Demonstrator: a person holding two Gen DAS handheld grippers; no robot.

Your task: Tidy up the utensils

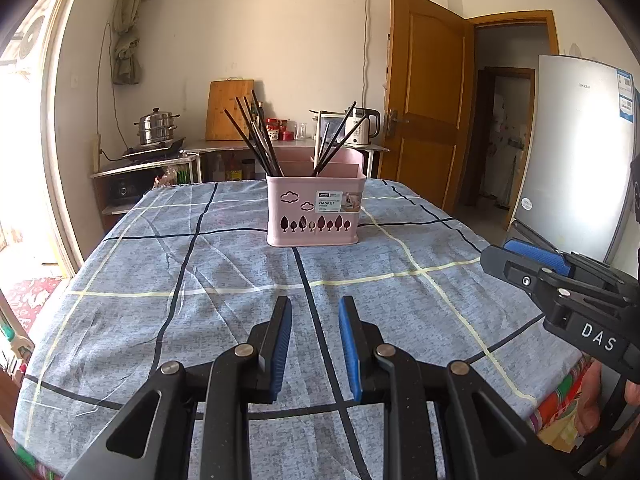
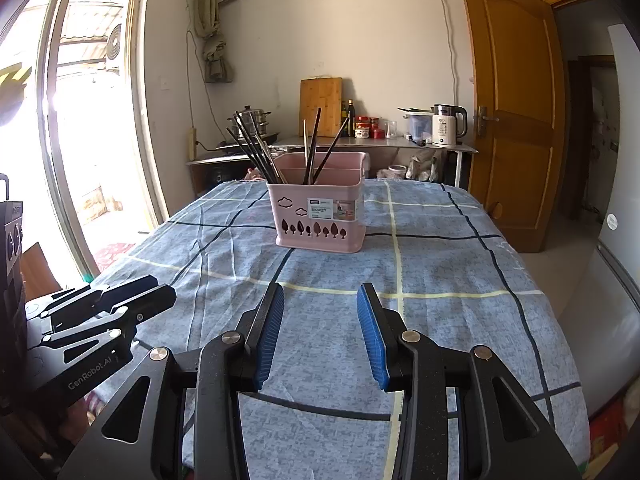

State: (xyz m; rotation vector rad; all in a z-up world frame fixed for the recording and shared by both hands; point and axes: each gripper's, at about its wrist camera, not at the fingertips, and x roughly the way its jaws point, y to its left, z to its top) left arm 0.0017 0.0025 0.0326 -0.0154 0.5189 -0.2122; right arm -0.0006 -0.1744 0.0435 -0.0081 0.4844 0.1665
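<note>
The pink utensil basket [image 1: 316, 204] stands at centre frame on the checked cloth surface [image 1: 180, 272], dark chopsticks [image 1: 256, 140] leaning in its left compartment and a few more in the middle one. No utensil lies loose on the cloth. Left gripper [image 1: 315, 344] and right gripper [image 2: 320, 332] hover low in the foreground, fingers [image 2: 372, 332] parted and empty, pointed at the basket.

Left gripper [image 1: 315, 306], right gripper [image 2: 320, 294]: black frames, blue ribbed pads, silver rivets; white "DAS", "GenRobot.AI" lettering.
</note>
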